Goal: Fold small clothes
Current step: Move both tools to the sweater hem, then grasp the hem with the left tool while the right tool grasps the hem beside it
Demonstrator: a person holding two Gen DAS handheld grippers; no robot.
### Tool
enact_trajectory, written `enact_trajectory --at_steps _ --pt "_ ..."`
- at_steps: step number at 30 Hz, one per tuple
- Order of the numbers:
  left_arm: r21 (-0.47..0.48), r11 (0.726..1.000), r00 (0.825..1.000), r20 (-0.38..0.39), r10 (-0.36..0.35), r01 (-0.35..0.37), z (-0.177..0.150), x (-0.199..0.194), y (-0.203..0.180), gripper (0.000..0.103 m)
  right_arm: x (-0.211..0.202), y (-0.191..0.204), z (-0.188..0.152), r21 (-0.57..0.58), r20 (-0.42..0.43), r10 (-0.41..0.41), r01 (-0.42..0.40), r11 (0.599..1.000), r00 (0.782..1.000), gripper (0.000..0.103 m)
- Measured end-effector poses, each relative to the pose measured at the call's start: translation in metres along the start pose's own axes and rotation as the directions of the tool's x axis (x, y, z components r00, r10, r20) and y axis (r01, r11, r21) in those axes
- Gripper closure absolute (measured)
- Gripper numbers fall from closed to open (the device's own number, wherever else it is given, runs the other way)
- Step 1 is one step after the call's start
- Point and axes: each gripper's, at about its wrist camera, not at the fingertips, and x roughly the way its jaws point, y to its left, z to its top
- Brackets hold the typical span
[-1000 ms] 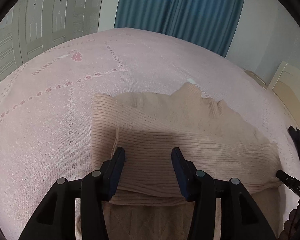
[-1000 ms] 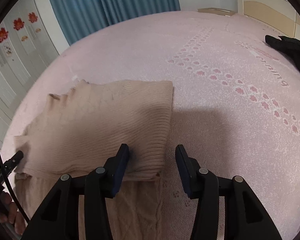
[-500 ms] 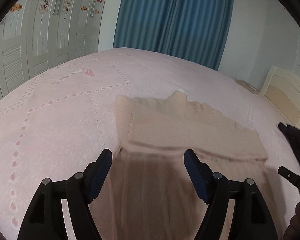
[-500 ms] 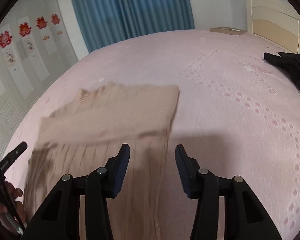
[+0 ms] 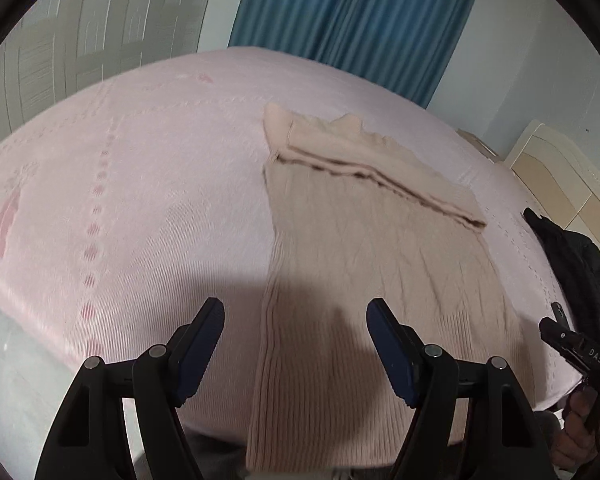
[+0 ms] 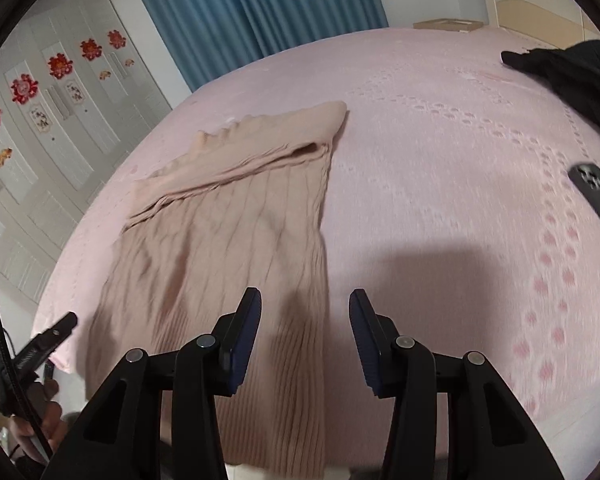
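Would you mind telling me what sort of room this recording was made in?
Most likely a bedroom at home. The beige knit sweater lies on a wide bed with a pink bedspread, a cream headboard stands at one end, and blue curtains hang beside white wardrobe doors.

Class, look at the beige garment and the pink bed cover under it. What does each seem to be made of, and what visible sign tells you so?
Beige garment: looks like a soft knit, perhaps wool or acrylic; vertical ribs near the hem and diagonal cable-like lines higher up, matte, drapes limply over the bed edge.
Pink bed cover: seems a woven or quilted textile, faintly sheeny, with rows of darker pink motifs worked into it; the exact fibre cannot be told.
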Motion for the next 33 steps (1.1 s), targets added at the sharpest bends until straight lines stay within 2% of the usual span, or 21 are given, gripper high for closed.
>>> enact_trajectory --at_steps 2,5,11,13,15,16,17,18,19,20,22,24,26,31,33 --pt "-0.038 0.999 0.999 -0.043 -0.002 0.001 -0.011 0.001 0.005 0.032 -0.004 0.001 -0.009 0.005 -0.019 0.025 -0.025 1.0 1.0 0.057" --pt "-0.08 0.997 0.995 -0.101 -0.007 -0.001 -0.021 0.007 0.011 0.032 -0.006 0.006 -0.022 -0.007 -0.05 -0.006 0.006 1.0 0.999 0.057" --pt "-0.041 0.998 0.995 -0.091 0.041 -0.044 -0.025 0.013 0.002 0.034 0.005 0.018 -0.037 -0.048 -0.122 -0.061 0.055 0.997 0.991 0.057" --pt "-0.005 0.997 0.993 -0.093 0.072 -0.072 -0.023 0.017 -0.004 0.042 0.016 0.02 -0.037 -0.05 -0.157 -0.084 0.077 0.996 0.984 0.057" --pt "0.035 0.994 0.99 -0.092 0.108 -0.105 -0.022 0.023 -0.01 0.052 0.022 0.025 -0.036 -0.072 -0.155 -0.112 0.102 0.992 0.982 0.057" --pt "0.042 0.993 0.99 -0.086 0.11 -0.106 -0.021 0.024 -0.01 0.059 0.024 0.028 -0.035 -0.089 -0.152 -0.124 0.112 0.99 0.981 0.063" --pt "0.04 0.995 0.991 -0.086 0.1 -0.097 -0.021 0.023 -0.01 0.075 0.027 0.031 -0.036 -0.11 -0.157 -0.131 0.115 0.987 0.979 0.082" --pt "0.029 0.997 0.994 -0.089 0.069 -0.066 -0.02 0.023 -0.008 0.091 0.029 0.034 -0.036 -0.123 -0.169 -0.107 0.087 0.989 0.98 0.095" --pt "0.009 1.0 0.995 -0.091 0.03 -0.03 -0.019 0.022 -0.005 0.094 0.029 0.035 -0.037 -0.121 -0.173 -0.072 0.051 0.991 0.982 0.094" --pt "-0.018 1.0 0.996 -0.088 -0.007 0.006 -0.018 0.019 0.0 0.094 0.027 0.035 -0.036 -0.12 -0.162 -0.067 0.047 0.992 0.984 0.095" --pt "-0.088 0.996 0.999 -0.028 -0.033 0.031 -0.015 0.003 0.019 0.094 0.011 0.025 -0.032 -0.076 -0.103 -0.043 0.035 0.996 0.994 0.095" --pt "-0.159 0.985 0.997 -0.016 -0.074 0.07 -0.016 -0.005 0.035 0.096 -0.003 0.008 -0.03 -0.013 -0.064 -0.039 0.038 0.999 0.997 0.095" --pt "-0.202 0.975 0.994 -0.043 -0.098 0.088 -0.019 -0.003 0.044 0.096 -0.001 -0.004 -0.032 0.039 -0.097 -0.044 0.048 0.998 0.994 0.095" --pt "-0.211 0.968 0.977 -0.134 -0.168 0.137 -0.02 0.009 0.043 0.093 0.009 0.007 -0.033 -0.008 -0.141 -0.059 0.059 0.998 0.988 0.09" --pt "-0.223 0.963 0.971 -0.147 -0.19 0.154 -0.021 0.01 0.045 0.088 0.007 0.005 -0.033 0.002 -0.139 -0.054 0.055 0.998 0.989 0.085"
